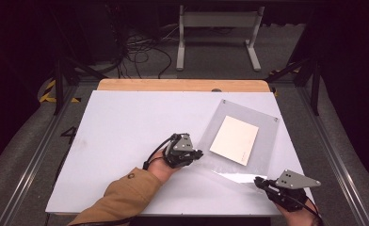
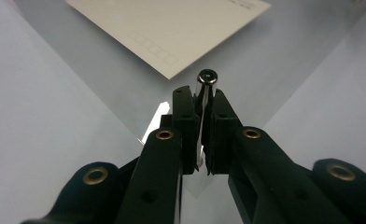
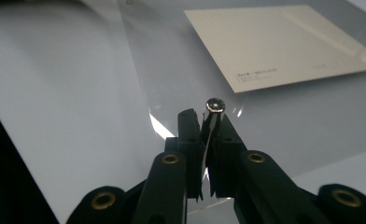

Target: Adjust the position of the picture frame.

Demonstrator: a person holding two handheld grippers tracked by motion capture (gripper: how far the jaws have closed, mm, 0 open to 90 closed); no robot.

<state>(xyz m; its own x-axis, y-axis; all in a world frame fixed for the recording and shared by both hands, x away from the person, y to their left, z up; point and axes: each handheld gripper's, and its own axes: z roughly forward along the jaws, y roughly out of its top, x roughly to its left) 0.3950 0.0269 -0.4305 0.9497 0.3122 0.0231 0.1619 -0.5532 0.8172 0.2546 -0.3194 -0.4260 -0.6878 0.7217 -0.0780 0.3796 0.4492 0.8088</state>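
Item one: a clear acrylic sheet [image 1: 262, 141] with small metal studs at its corners, which we find lying on the right half of the white worktop [image 1: 126, 136]. Item two: a cream card [image 1: 234, 140] resting flat beneath or within the sheet; we cannot tell which. Item three: left gripper [image 1: 197, 153], fingers clamped on the sheet's near-left corner, a stud [image 2: 207, 77] standing just past the tips. Item four: right gripper [image 1: 259, 181], fingers likewise pinched on the near-right corner beside its stud [image 3: 215, 105].
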